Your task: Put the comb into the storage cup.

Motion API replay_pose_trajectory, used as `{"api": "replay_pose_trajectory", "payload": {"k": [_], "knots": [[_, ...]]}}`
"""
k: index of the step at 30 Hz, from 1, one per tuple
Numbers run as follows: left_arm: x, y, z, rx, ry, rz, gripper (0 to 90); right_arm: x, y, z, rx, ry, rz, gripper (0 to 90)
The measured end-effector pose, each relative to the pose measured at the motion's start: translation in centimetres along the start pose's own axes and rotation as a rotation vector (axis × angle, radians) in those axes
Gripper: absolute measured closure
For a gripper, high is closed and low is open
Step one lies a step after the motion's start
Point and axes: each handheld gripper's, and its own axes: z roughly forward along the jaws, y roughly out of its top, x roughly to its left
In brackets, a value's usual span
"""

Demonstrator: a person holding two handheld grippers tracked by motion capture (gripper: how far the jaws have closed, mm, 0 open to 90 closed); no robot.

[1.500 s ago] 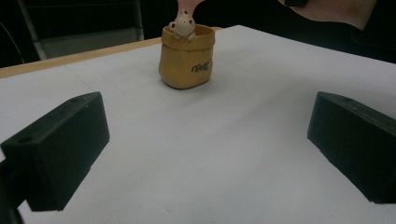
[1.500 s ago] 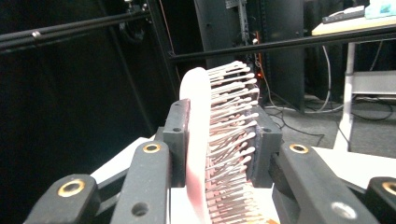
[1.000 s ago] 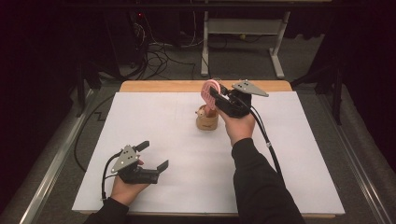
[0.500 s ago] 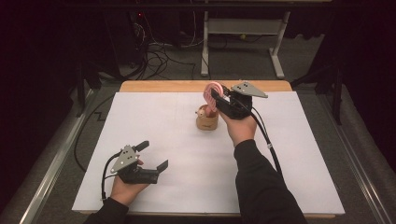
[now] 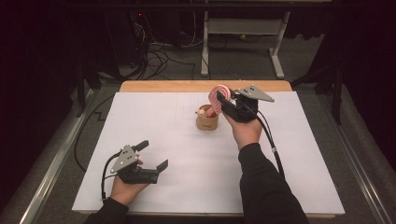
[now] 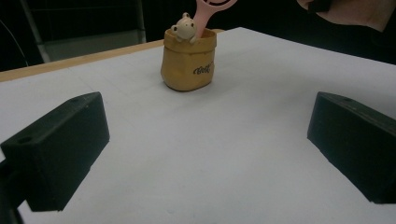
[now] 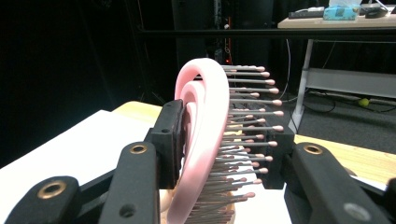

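Pink hairbrush standing handle-down in a tan pouch near the bench's far edge, head between the right claw's jaws. Jaws just been easing apart; pad against the back, bristle tips at the other. Dark script on the pouch, too small to read. Small bear figure at its rim. Brush head cut off in the left claw view. Left claw wide open, empty, low near the front.

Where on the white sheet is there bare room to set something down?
The white sheet is bare left of the tan pouch-shaped holder, and between it and the left gripper. Its right strip beyond the forearm is free too. It is crowded only at the holder, where the right gripper brackets the pink hairbrush.
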Motion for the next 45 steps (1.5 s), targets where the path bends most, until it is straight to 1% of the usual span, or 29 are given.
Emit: {"api": "replay_pose_trajectory", "payload": {"k": [6,14,20,26,39,45], "knots": [[0.0,0.0,0.1,0.006,0.001,-0.001,0.0,-0.2,-0.1,-0.3,0.004,-0.009,0.000,59.3],[0.0,0.0,0.1,0.010,0.006,-0.002,0.0,-0.4,-0.3,-0.6,0.018,-0.012,0.004,55.5],[0.1,-0.1,0.1,0.013,0.005,0.000,0.0,-0.8,-0.4,-0.8,0.022,-0.021,0.007,54.6],[0.0,0.0,0.1,0.010,0.004,0.001,0.0,-0.9,-0.5,-1.0,0.025,-0.026,0.008,54.0],[0.0,0.0,0.1,0.015,-0.003,0.000,0.0,-1.3,-0.8,-1.3,0.037,-0.025,0.008,50.5],[0.0,0.0,0.1,0.015,-0.004,0.001,0.0,-1.5,-1.0,-1.4,0.043,-0.024,0.018,48.7]]}}
